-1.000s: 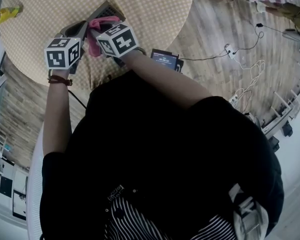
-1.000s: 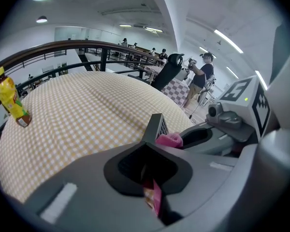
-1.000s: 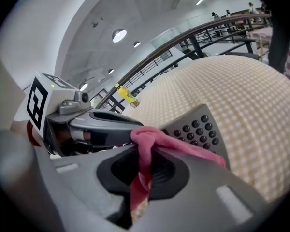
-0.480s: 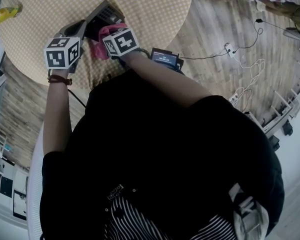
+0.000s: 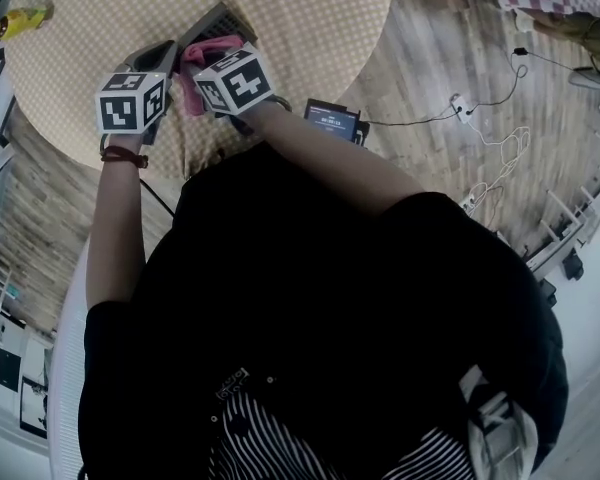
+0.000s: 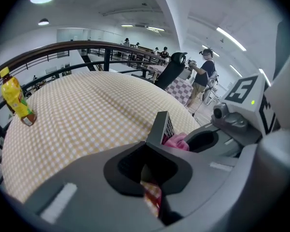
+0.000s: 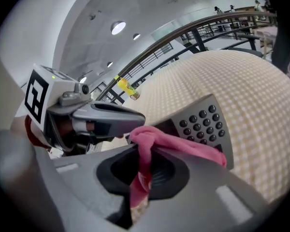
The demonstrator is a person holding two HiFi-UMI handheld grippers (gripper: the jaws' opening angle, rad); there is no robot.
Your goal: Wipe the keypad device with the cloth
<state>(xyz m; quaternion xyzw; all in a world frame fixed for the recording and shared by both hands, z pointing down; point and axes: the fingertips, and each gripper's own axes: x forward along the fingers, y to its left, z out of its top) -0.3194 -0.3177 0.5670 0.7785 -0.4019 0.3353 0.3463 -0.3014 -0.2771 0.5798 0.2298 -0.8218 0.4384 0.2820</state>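
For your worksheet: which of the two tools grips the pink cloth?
The right tool, shut on the pink cloth; the left tool clamps the keypad device.

Cloth (image 7: 183, 146) on keypad device (image 7: 203, 120) (table (image 7: 261, 91) beneath)

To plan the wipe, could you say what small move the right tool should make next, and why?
Probably slide the right tool forward: its pink cloth covers only the keypad device's near edge, while the dark keys beyond lie bare.
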